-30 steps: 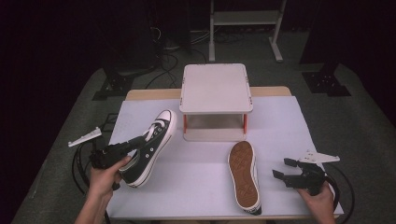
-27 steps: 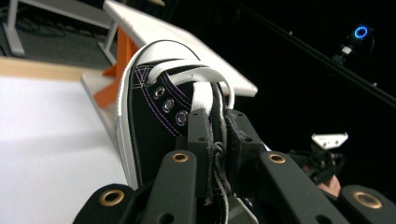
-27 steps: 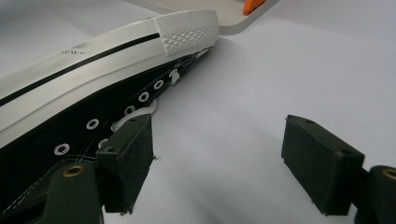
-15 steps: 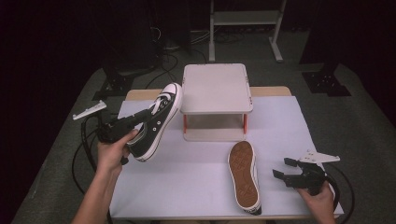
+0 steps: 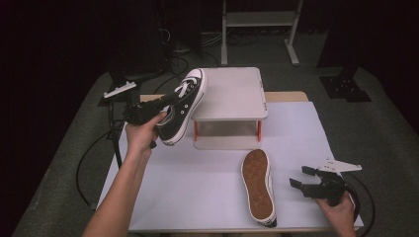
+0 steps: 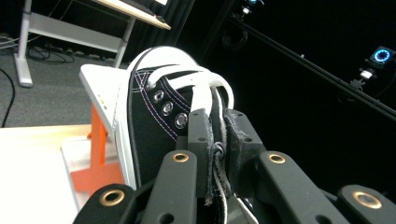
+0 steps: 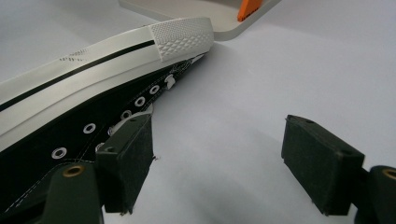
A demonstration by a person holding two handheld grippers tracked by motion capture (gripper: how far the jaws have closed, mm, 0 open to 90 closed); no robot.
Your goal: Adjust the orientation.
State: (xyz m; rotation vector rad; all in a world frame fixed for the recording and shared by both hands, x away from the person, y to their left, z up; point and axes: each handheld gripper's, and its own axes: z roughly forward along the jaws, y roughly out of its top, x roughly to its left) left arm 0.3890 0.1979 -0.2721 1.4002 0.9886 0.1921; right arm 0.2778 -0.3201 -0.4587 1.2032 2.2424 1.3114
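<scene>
White sheet (image 5: 207,177) covering a wooden table (image 5: 289,96). Black cables (image 5: 89,163) trailing over grey carpet (image 5: 64,168) at left. Pale metal-framed stand (image 5: 259,19) behind, against dark surroundings. Black floor bracket (image 5: 346,89) at right.

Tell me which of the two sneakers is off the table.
The sneaker clamped in the left gripper, raised beside the small stand. The other sneaker lies sole-up on the table.
</scene>
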